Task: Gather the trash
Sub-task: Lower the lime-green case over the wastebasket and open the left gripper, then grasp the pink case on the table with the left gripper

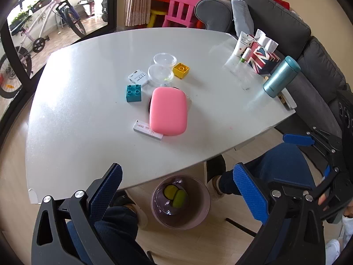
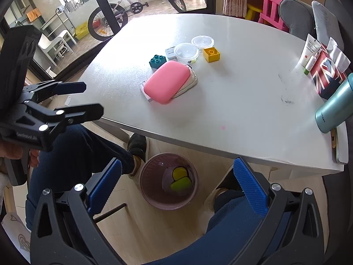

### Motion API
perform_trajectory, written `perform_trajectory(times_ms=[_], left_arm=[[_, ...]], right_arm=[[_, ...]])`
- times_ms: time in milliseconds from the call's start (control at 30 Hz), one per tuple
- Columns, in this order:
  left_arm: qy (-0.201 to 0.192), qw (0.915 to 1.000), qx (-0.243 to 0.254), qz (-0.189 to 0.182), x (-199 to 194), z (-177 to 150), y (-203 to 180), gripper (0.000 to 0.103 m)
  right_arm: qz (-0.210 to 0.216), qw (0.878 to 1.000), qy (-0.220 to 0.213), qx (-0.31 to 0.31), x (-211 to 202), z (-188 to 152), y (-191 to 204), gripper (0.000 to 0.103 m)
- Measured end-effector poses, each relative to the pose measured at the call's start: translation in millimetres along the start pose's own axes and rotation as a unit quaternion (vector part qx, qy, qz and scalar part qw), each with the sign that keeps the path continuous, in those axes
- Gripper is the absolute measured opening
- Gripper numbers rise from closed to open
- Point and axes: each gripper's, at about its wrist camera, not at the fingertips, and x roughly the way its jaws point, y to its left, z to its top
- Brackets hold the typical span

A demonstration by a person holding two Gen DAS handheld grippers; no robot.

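Your white table (image 1: 88, 92) fills most of the view, and the bin (image 1: 180, 203) sits on the floor under its near edge, two yellow-green pieces (image 1: 175, 195) in it. On the table a pink case (image 1: 168, 111) lies beside two clear plastic tubs (image 1: 161, 72). Your left gripper (image 1: 176, 190) and right gripper (image 2: 176, 183) both hang wide apart above the bin, holding nothing.

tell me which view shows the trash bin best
The right wrist view: the trash bin shows its whole rim and the yellow-green pieces inside. In the left wrist view the bin has its far rim cut off by the table.
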Motion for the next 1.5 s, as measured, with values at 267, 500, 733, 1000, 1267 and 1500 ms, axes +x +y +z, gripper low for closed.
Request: perform_trajectory(times_ms=[267,500,733,1000,1267,1500], left_arm=[[0.020,0.9996,0.012,0.014,51.9,40.1,-4.1,0.097],[0.047,0.9982,0.021,0.030,90.3,60.3,-4.3,0.097],[0.076,0.9953,0.017,0.059,122.7,73.7,4.3,0.097],[0.086,0.9938,0.015,0.069,139.8,74.5,10.7,0.096],[0.088,0.9941,0.017,0.061,141.7,73.7,9.1,0.072],[0.069,0.9964,0.011,0.049,128.4,73.3,8.3,0.066]], right_arm=[[-0.002,1.000,0.004,0.015,4.1,0.5,-13.7,0.099],[-0.003,1.000,0.009,0.028,7.7,-0.2,-26.0,0.099],[0.000,0.999,0.012,0.034,11.2,0.2,-31.6,0.099],[0.002,0.999,0.016,0.040,14.8,1.4,-37.7,0.099],[0.004,0.999,0.019,0.042,18.8,1.5,-40.0,0.099],[0.007,0.999,0.018,0.042,19.3,2.0,-38.1,0.099]])
